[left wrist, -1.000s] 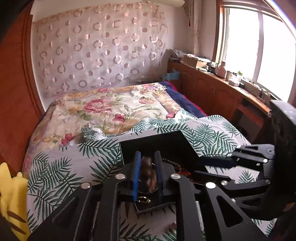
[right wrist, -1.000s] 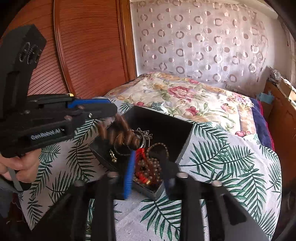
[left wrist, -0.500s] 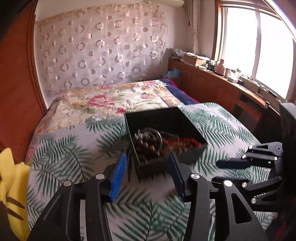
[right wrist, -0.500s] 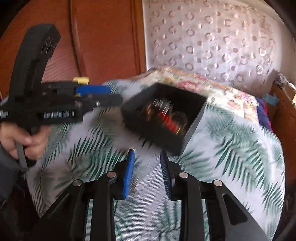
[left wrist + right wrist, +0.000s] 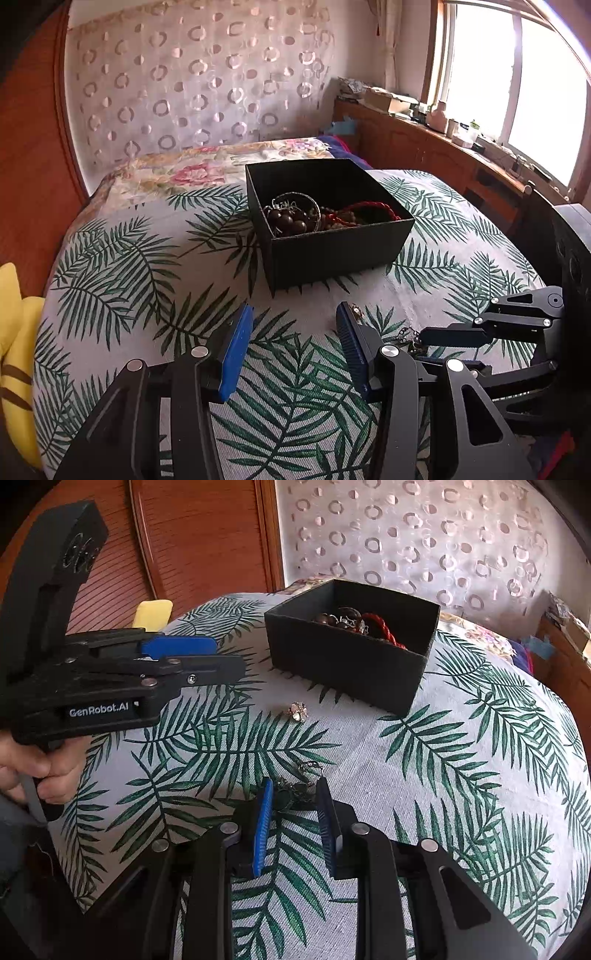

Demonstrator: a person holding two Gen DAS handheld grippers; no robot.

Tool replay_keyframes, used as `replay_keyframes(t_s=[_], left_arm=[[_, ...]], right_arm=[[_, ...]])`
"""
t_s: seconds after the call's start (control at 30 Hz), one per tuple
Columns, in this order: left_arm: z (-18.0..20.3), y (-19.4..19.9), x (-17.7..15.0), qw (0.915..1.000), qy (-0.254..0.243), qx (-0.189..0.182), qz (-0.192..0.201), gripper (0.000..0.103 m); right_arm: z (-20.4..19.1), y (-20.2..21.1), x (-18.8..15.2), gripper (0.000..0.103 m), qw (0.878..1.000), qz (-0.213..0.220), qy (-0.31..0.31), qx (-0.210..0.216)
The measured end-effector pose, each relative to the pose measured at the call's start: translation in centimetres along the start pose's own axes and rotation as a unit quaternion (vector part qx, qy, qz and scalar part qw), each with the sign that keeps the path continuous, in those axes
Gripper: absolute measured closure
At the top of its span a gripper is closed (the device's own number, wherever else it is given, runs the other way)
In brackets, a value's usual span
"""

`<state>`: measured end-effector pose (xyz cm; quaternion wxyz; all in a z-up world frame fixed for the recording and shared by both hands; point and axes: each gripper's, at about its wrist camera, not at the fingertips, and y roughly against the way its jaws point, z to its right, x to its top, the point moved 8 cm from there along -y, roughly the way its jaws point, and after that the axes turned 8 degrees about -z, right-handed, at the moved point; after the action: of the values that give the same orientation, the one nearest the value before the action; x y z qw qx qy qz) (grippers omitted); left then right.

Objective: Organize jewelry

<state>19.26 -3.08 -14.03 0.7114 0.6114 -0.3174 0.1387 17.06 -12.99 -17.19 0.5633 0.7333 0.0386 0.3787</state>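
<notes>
A black open box (image 5: 332,251) stands on the palm-leaf cloth and holds brown bead bracelets (image 5: 288,221), a silver chain and a red cord (image 5: 373,208). My left gripper (image 5: 293,308) is open over the cloth in front of the box, with nothing between its blue pads. A small flower-shaped piece (image 5: 297,712) lies loose on the cloth, right beside the left gripper's right fingertip (image 5: 341,308). My right gripper (image 5: 294,782) is low over the cloth with a dark chain piece (image 5: 299,794) lying between its fingertips. Its pads do not visibly press on the piece. The box (image 5: 351,653) is beyond it.
The palm-leaf cloth (image 5: 147,280) covers a bed with a floral quilt (image 5: 192,173) behind. A yellow cushion (image 5: 14,332) sits at the left edge. A wooden counter (image 5: 443,147) with clutter runs under the window. A person's hand (image 5: 33,771) holds the left gripper (image 5: 227,657).
The left gripper let the brown bead bracelet go into the box, opened and drew back. The right gripper left the box and came down to the dark chain piece on the cloth.
</notes>
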Motion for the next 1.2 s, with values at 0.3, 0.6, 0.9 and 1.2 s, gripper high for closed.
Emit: replay_keyframes(t_s=[0.3, 0.6, 0.9, 1.2], left_arm=[[0.0, -0.7, -0.5, 1.0, 0.003, -0.001, -0.007, 0.058], [0.8, -2.0, -1.0, 0.9994, -0.011, -0.012, -0.031, 0.058], [3.7, -3.7, 0.1, 0.9976, -0.051, -0.023, -0.041, 0.064], [4.9, -5.2, 0.4, 0.9955, -0.073, -0.018, -0.058, 0.09]], right_arm=[[-1.0, -0.7, 0.4, 0.068, 0.999, -0.009, 0.022, -0.037], [-0.3, 0.1, -0.2, 0.096, 0.999, -0.001, 0.032, -0.025], [3.4, 3.5, 0.8, 0.096, 0.999, 0.039, 0.004, -0.031], [5.2, 5.4, 2.1, 0.096, 0.997, 0.065, -0.004, -0.038]])
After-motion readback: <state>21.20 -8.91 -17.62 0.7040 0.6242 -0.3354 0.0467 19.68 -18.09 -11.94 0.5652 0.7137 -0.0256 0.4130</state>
